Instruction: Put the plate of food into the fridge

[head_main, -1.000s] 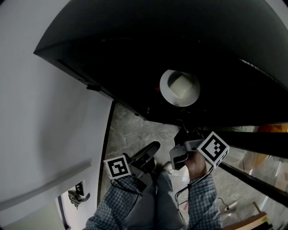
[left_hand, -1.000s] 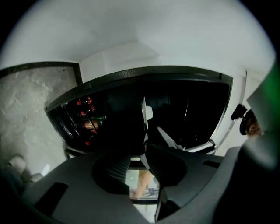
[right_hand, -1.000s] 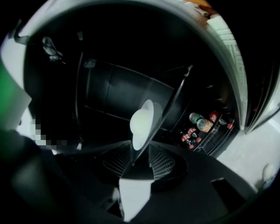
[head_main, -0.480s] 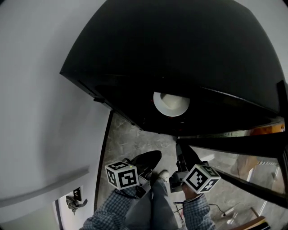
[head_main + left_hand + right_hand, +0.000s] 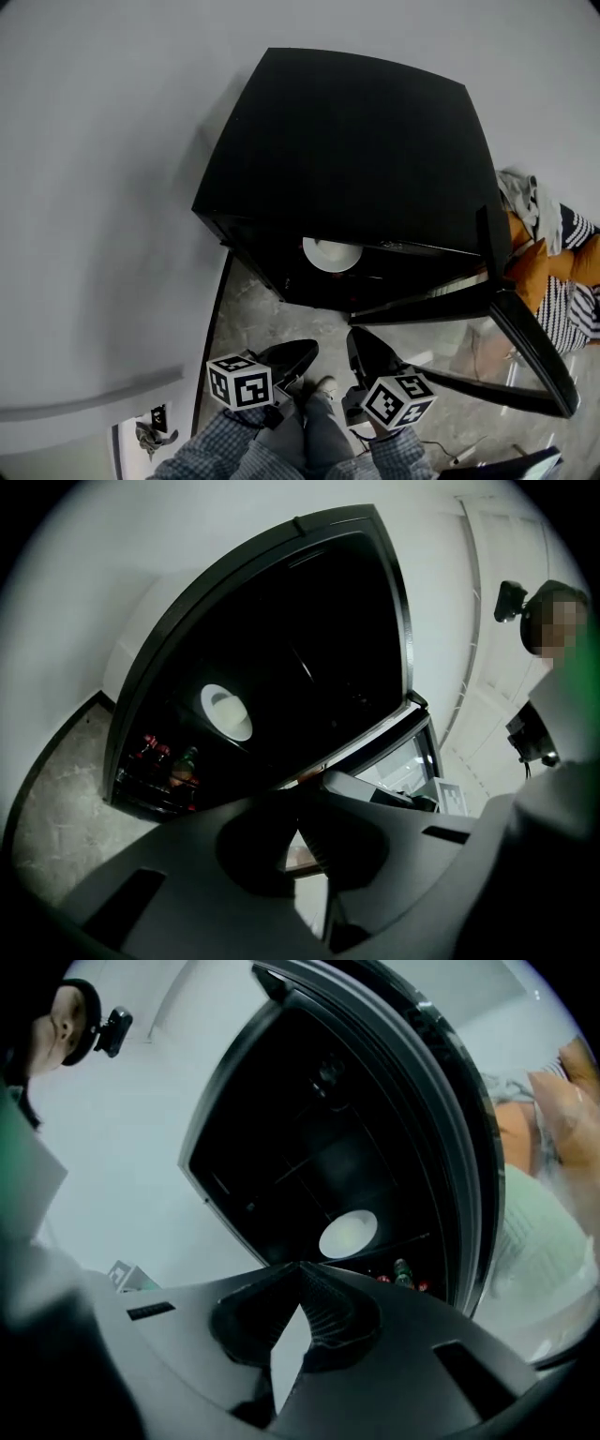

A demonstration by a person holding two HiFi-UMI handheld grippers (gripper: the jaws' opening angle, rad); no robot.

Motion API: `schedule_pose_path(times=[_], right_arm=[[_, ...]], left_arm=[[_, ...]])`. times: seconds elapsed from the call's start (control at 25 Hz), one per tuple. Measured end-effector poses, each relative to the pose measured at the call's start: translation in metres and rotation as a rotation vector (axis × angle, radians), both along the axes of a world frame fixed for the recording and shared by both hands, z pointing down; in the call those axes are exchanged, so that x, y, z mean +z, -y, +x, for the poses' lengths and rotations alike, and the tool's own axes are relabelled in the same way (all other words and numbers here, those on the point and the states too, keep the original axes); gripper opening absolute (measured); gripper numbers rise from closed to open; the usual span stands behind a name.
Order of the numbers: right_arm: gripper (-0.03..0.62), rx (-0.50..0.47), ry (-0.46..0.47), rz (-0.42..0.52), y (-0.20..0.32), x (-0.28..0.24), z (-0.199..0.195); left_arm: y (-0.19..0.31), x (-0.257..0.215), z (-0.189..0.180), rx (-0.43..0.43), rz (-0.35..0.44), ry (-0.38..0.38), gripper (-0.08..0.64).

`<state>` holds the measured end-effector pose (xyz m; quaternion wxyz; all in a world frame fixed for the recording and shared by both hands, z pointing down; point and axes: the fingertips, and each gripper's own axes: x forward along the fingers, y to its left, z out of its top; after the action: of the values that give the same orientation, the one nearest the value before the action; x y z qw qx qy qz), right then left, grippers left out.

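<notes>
With the plate (image 5: 332, 254) in the fridge (image 5: 356, 159) at 12 o'clock, the left gripper (image 5: 298, 802) and right gripper (image 5: 300, 1271), both closed and empty, probably needed only to nudge the door (image 5: 525, 347) shut gently.

We've got a fridge (image 5: 356, 150) with a smooth, satin black shell, a glossy white plate (image 5: 331, 253), and a mottled stone-look floor (image 5: 253, 311). The left gripper (image 5: 300, 803) and right gripper (image 5: 300, 1269) look like matt dark plastic with ribbed pads (image 5: 332, 1313). Sleeves (image 5: 211, 450) are checked cloth.
</notes>
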<state>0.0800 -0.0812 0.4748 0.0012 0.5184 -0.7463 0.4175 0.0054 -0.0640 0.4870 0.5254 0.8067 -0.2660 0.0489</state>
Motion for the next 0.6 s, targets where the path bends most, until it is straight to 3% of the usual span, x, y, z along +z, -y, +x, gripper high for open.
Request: schedule_pose_path(times=[0.24,0.6], right_arm=[[0.006,-0.002,-0.054,0.082,-0.007,-0.055,0.009],[0.006,0.022,-0.085,0.193,-0.011,-0.113,0.015]], left_arm=[[0.000,-0.064,-0.001,0.019,0.116,0.010,0.008],[-0.010,-0.130,-0.001,0.015,0.212,-0.045,0.008]])
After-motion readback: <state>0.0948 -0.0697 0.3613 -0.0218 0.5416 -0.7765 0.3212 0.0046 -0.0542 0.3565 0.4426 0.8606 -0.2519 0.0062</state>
